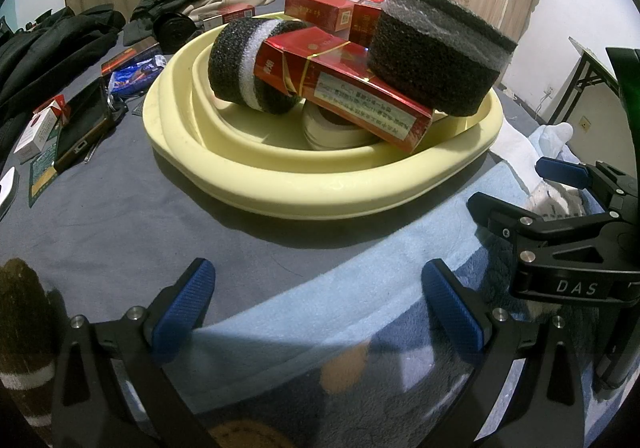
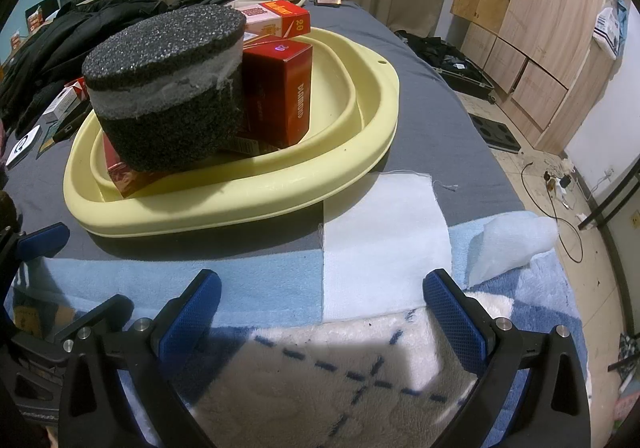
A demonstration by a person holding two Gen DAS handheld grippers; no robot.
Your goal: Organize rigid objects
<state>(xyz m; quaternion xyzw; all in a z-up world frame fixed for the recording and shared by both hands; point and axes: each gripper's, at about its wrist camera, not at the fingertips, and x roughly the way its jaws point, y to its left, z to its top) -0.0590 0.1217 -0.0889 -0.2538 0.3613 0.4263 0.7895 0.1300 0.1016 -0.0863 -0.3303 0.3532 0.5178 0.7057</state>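
Note:
A pale yellow basin (image 1: 256, 184) (image 2: 224, 208) sits on the grey bed cover. It holds two black foam cylinders with a light band, one upright (image 1: 436, 48) (image 2: 168, 88) and one on its side (image 1: 248, 68). Red cigarette boxes (image 1: 348, 88) (image 2: 280, 96) and a white tape roll (image 1: 340, 132) lie piled among them. My left gripper (image 1: 320, 296) is open and empty in front of the basin. My right gripper (image 2: 322, 304) is open and empty over the blanket; it also shows in the left wrist view (image 1: 516, 192).
A white cloth (image 2: 380, 232) and a blue-white blanket (image 2: 320, 380) lie in front of the basin. Cigarette packs (image 1: 36, 132), a phone (image 1: 80, 124) and dark clothes (image 1: 48, 44) lie to the left. The bed edge drops off to the right above the floor (image 2: 540, 152).

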